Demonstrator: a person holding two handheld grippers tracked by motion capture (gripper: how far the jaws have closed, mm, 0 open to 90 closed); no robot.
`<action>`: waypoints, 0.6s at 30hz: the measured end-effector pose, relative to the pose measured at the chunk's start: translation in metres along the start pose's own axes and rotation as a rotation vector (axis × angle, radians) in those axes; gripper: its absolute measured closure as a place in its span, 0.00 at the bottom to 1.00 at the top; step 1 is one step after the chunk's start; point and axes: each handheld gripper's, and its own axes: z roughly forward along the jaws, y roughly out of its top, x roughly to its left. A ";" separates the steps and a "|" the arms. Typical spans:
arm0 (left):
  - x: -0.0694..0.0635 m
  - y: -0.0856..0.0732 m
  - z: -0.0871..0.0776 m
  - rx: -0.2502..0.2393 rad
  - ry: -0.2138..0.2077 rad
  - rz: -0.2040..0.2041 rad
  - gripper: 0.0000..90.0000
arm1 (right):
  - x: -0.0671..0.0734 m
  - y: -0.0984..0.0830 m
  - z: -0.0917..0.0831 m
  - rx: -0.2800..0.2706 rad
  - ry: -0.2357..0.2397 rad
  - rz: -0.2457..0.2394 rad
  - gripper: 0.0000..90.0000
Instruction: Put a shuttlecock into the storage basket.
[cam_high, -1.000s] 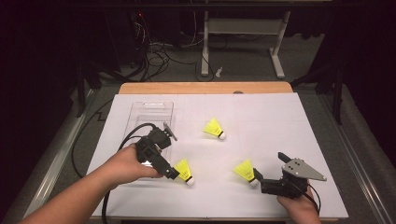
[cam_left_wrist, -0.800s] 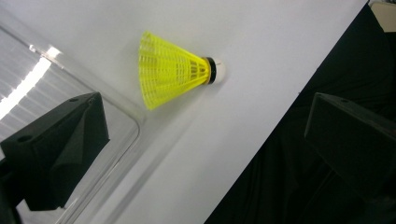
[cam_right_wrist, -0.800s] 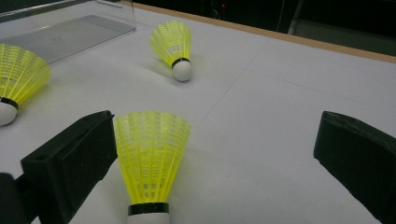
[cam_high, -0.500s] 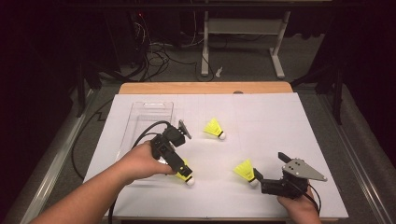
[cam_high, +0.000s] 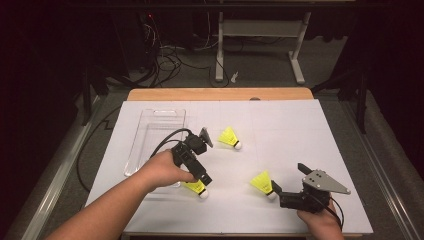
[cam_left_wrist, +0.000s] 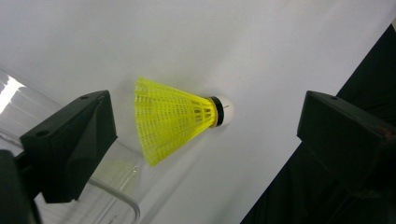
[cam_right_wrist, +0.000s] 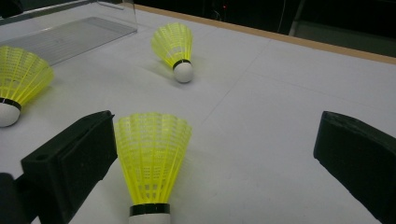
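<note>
Three yellow shuttlecocks with white corks lie on the white sheet. My left gripper (cam_high: 201, 181) hangs over the near-left shuttlecock (cam_high: 196, 188). In the left gripper view that shuttlecock (cam_left_wrist: 175, 119) lies between the open jaws of my left gripper (cam_left_wrist: 205, 135), which have just been closing a little and touch nothing. My right gripper (cam_high: 276, 191) stands open at the front right. The second shuttlecock (cam_right_wrist: 152, 163) lies between its jaws close to the left pad, cork toward the camera. The third shuttlecock (cam_high: 229, 137) lies apart farther back.
A clear plastic tray (cam_high: 150, 145) sits at the left of the sheet, its near corner (cam_left_wrist: 116, 196) beside the left gripper. The wooden table edge (cam_high: 220, 94) runs along the back. A black cable (cam_high: 165, 142) loops from the left gripper over the tray.
My left hand has moved right and down, from beside the tray to over the near-left shuttlecock. The right hand and its gripper have stayed where they were.
</note>
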 end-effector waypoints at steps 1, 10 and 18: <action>0.000 0.001 0.002 0.003 0.001 -0.003 0.08 | 0.000 0.000 0.000 0.000 0.000 0.000 0.00; 0.002 0.005 0.010 0.019 0.005 -0.011 0.28 | 0.000 0.000 0.000 -0.001 0.001 -0.003 0.00; 0.006 0.005 0.014 0.033 0.014 -0.025 0.39 | 0.000 0.000 -0.001 -0.003 0.003 -0.001 0.00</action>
